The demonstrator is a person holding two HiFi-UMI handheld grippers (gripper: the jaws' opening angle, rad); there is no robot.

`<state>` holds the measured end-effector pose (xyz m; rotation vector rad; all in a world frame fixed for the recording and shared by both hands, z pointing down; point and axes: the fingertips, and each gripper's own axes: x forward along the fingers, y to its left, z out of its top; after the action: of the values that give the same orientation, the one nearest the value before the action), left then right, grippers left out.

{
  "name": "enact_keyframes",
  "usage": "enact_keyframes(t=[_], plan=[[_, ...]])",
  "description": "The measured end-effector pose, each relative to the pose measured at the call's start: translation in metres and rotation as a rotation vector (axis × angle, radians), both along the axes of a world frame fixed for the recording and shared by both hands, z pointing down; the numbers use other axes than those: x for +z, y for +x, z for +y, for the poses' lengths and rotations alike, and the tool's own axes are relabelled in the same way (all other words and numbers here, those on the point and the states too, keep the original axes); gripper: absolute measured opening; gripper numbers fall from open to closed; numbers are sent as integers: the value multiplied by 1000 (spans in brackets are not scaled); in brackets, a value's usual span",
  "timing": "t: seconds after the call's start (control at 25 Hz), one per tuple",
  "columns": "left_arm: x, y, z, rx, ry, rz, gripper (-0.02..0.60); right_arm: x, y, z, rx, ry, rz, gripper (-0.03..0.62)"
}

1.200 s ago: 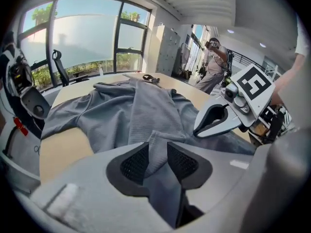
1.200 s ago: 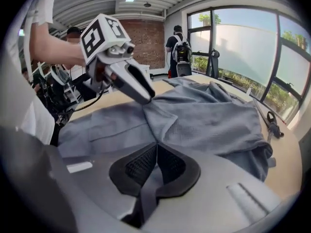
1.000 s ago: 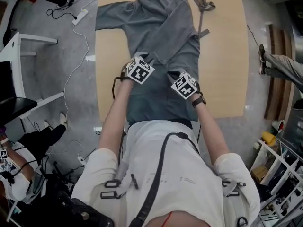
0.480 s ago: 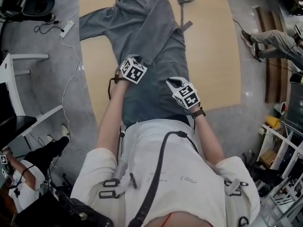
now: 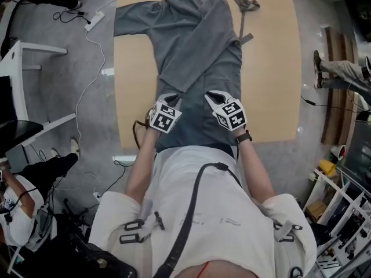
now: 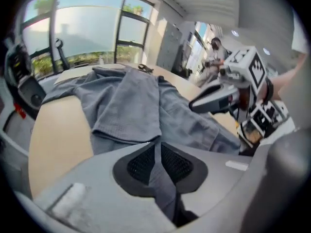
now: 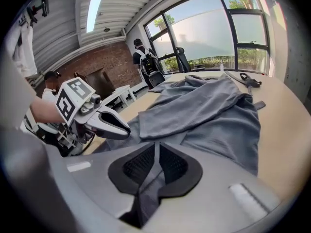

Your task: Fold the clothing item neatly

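left hand-held gripper [image 6: 156, 153]: jaws just closed, pinching grey garment [image 5: 197, 45] | right hand-held gripper [image 7: 156, 155]: clamped on it too

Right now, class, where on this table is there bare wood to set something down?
Widest: the strip between the grey garment and the table's right edge, short of the belt. Smaller: left of the garment, short of the spread sleeve. Crowded: the near edge, where the left gripper, jaws just closing, and right gripper clamp the hem.

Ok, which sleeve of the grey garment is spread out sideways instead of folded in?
The sleeve on the person's left, reaching the edge of the table; the other sleeve lies folded diagonally across the garment.
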<state>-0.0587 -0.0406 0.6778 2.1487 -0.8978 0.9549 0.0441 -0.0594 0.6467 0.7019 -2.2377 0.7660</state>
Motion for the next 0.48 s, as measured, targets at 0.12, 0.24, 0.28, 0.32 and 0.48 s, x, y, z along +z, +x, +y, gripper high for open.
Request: enact_keyframes(t=[0.12, 0.24, 0.28, 0.32, 0.48], plan=[[-26, -34, -28, -239, 16, 116, 44, -13, -22, -13, 15, -18, -76, 28], [-36, -88, -61, -422, 58, 141, 44, -26, -47, -30, 8, -19, -125, 35], [-38, -107, -72, -467, 72, 135, 44, -29, -56, -35, -1, -17, -132, 38], [-38, -126, -82, -504, 84, 123, 44, -32, -64, -41, -12, -14, -137, 40], [-34, -206, -131, -656, 157, 48, 55, -35, -97, -60, -58, 0, -150, 48]])
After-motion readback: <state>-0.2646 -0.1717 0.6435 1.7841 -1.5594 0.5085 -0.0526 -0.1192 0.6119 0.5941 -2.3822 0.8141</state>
